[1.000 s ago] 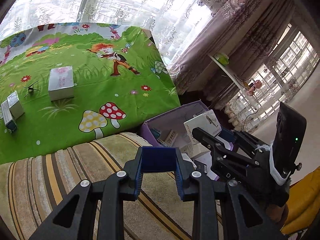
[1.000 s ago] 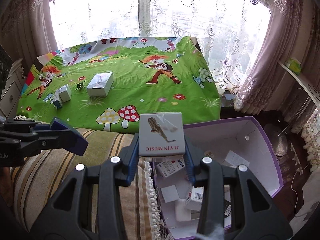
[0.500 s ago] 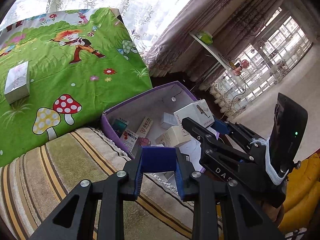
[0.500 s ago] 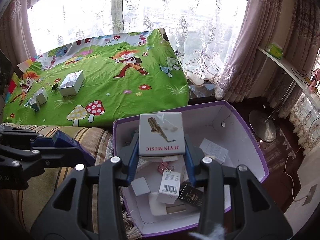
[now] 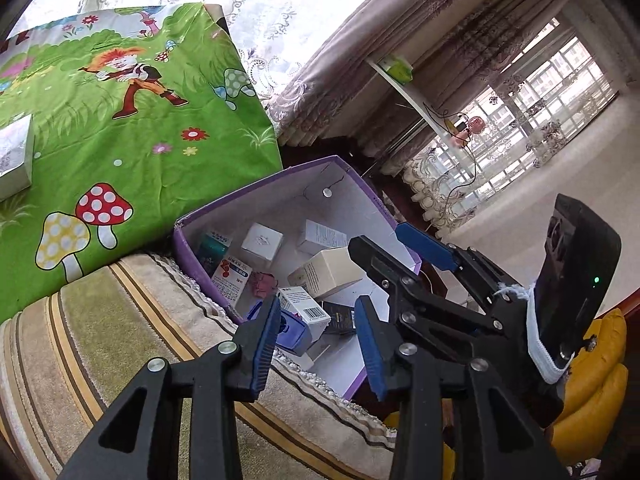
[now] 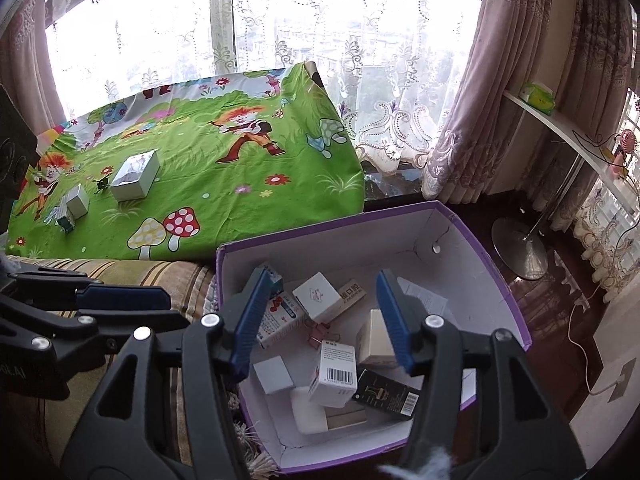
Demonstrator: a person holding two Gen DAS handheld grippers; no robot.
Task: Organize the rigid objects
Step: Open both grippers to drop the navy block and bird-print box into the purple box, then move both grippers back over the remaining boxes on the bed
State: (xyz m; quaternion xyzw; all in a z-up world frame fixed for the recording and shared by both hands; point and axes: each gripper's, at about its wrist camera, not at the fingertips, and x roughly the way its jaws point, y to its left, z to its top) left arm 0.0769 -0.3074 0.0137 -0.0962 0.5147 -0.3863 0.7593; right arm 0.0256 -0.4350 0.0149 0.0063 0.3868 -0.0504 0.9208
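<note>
A purple cardboard box with white inside stands beside the striped sofa; it also shows in the left wrist view. Several small cartons lie in it, among them a white cube box and a barcode box. My right gripper is open and empty above the box. My left gripper is open and empty over the box's near edge. A white box and smaller boxes lie on the green cartoon cloth.
The striped sofa cushion lies under my left gripper. Lace curtains and a window stand behind the cloth. A white shelf and a lamp base are at the right on the dark floor. A yellow cushion is at the lower right.
My right gripper has opened and the white music box it held is no longer between its fingers. My left gripper has opened too. Both have moved over the purple box.
</note>
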